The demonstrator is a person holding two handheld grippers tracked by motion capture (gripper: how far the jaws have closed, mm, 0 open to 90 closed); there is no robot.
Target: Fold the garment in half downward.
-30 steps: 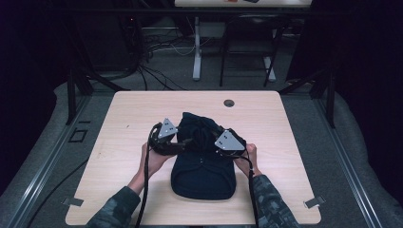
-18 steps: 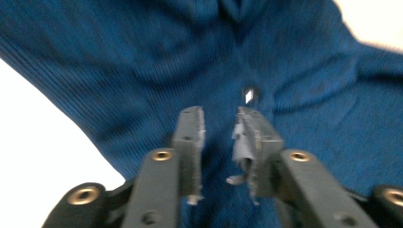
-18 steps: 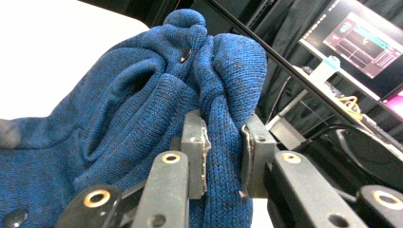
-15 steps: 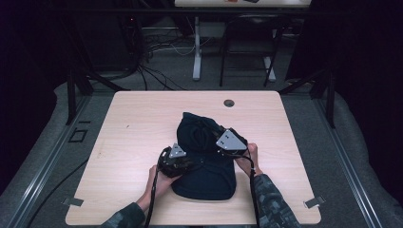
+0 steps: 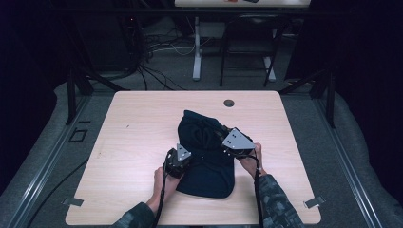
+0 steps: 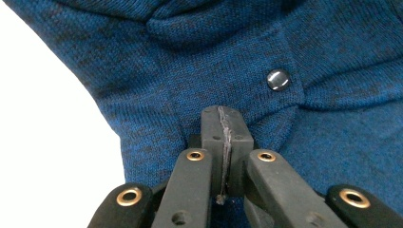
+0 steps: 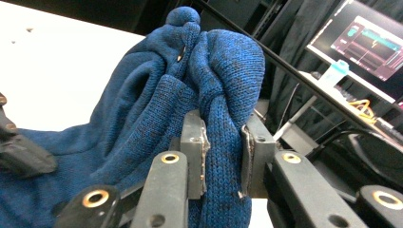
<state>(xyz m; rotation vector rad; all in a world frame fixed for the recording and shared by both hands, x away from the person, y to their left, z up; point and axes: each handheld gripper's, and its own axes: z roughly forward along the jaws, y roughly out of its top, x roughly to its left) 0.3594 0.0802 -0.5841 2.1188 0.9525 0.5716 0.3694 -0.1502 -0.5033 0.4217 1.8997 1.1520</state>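
Dark blue knitted garment [image 5: 206, 152], bunched into a heap, lies on the light wooden desk [image 5: 138, 128] toward its near edge, between the person's two hands.

Left tool [image 5: 177, 160]: seen from above, it sits at the garment's left edge, low on the desk. In the left gripper view its jaws have just been closing and now stand pressed together, with a thin fold of the knit [image 6: 247, 71] pinched between the pads, just below a small round metal snap button [image 6: 278, 79].

Right tool [image 7: 223, 159]: its jaws are clamped on a thick rolled bundle of the fabric, which rises above them in a knotted lump. From above, this tool [image 5: 237, 142] sits at the garment's right side, raised off the desk.

Risks from this position:
- The left grip appears shallow, near the fabric edge. A sharp pull could let the knit slide out of the pads.
- The two tools hold unequal amounts of cloth. Lifting or spreading both together could drag the garment sideways instead of opening it.
- The snap button lies close to the left jaws and could catch on them during a regrip.
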